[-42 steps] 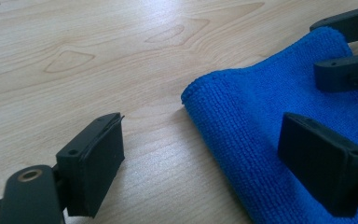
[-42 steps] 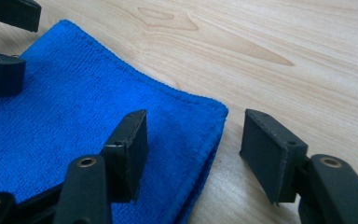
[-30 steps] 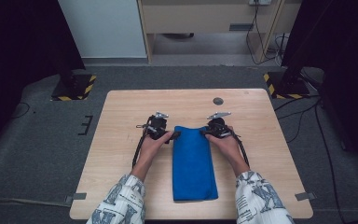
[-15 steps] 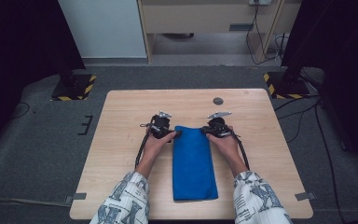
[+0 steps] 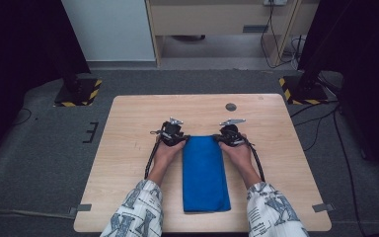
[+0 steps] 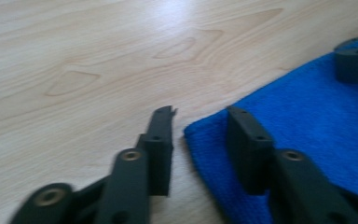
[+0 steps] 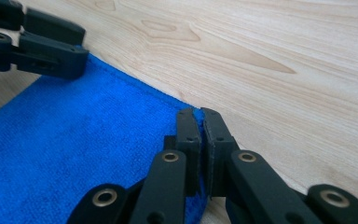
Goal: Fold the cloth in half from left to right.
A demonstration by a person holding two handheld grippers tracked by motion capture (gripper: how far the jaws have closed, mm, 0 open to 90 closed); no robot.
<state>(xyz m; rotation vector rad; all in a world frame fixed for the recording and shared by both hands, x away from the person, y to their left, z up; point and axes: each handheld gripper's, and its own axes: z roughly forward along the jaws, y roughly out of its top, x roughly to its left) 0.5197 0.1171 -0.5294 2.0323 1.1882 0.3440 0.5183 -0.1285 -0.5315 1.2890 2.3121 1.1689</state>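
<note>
Blue towel (image 5: 205,173) is what we're working with here, folded into a long strip lying lengthwise down the middle of the wooden table (image 5: 128,118), and both claws are at its far end.

Starting with the right gripper (image 7: 201,113): in the right gripper view its two black jaws are pinched together on the far right corner of the towel, with a thin ridge of blue cloth squeezed up between the pads. So that one has a firm hold of the edge. From there the towel spreads away to the left of that view, flat on the wood, with bare table just beyond the hem.

The left gripper (image 6: 198,114) isn't there yet. In the left gripper view its jaws have just been closing in, but there's a clear gap between them. The towel's far left corner sits in that gap: one jaw rests on top of the cloth, the other stands on bare wood just beside the edge. As far as we can see, the pads aren't pressing on the cloth.

Each gripper also shows in the other's view, across the width of the towel, at the opposite corner.

From the high view, we see the left gripper (image 5: 171,132) and right gripper (image 5: 231,133) flanking the far end of the towel, hands behind them, patterned sleeves (image 5: 133,212) coming in from the near edge. A small dark disc (image 5: 231,106) sits on the table well beyond the right gripper.
</note>
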